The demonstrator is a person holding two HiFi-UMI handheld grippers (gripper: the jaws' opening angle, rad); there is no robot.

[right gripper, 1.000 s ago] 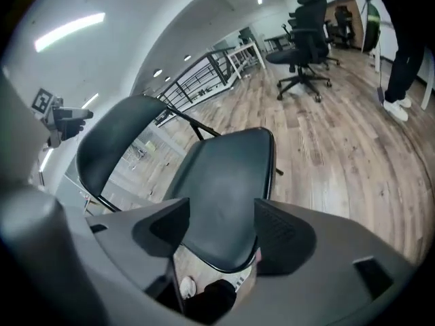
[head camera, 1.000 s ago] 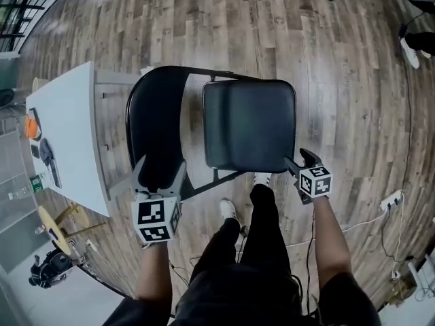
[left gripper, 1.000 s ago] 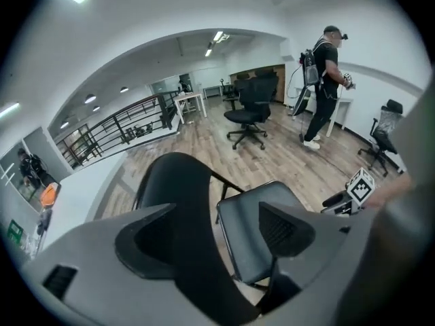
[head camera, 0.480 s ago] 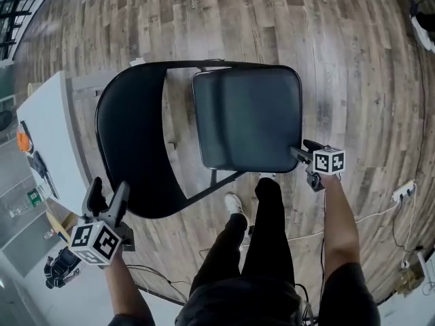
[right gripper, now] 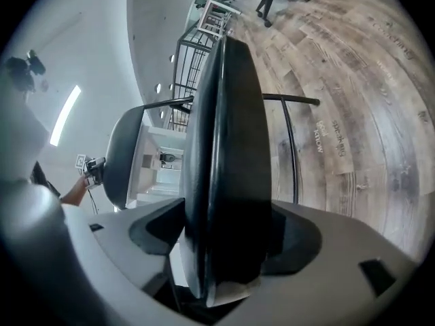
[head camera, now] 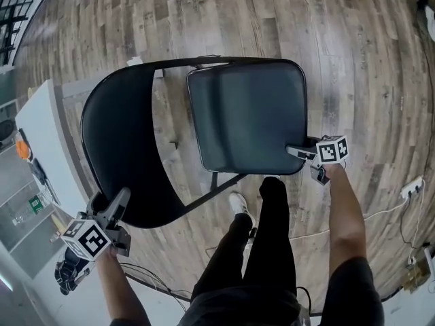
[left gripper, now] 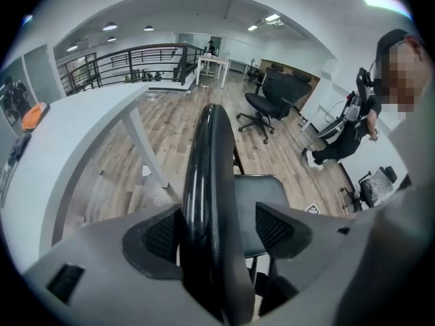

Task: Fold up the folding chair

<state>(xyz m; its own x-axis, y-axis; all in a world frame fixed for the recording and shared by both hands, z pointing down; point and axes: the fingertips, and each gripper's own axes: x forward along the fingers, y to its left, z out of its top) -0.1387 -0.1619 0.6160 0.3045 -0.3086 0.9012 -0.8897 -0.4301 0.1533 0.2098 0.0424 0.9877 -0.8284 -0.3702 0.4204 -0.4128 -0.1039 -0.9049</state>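
Chair seat (right gripper: 228,134) between right tongs (right gripper: 225,240) — jaws just opening.

Our left hand-held gripper (head camera: 110,203) and right hand-held gripper (head camera: 296,151) in moulded grey plastic, black mesh-textured pads (left gripper: 162,236), a cube (head camera: 87,240) of black-and-white square markers on each, our black trousers (head camera: 253,263), one white shoe (head camera: 239,204)

No lettering is legible; pale print (right gripper: 329,138) on the wooden floor (right gripper: 380,80) is too blurred to read.
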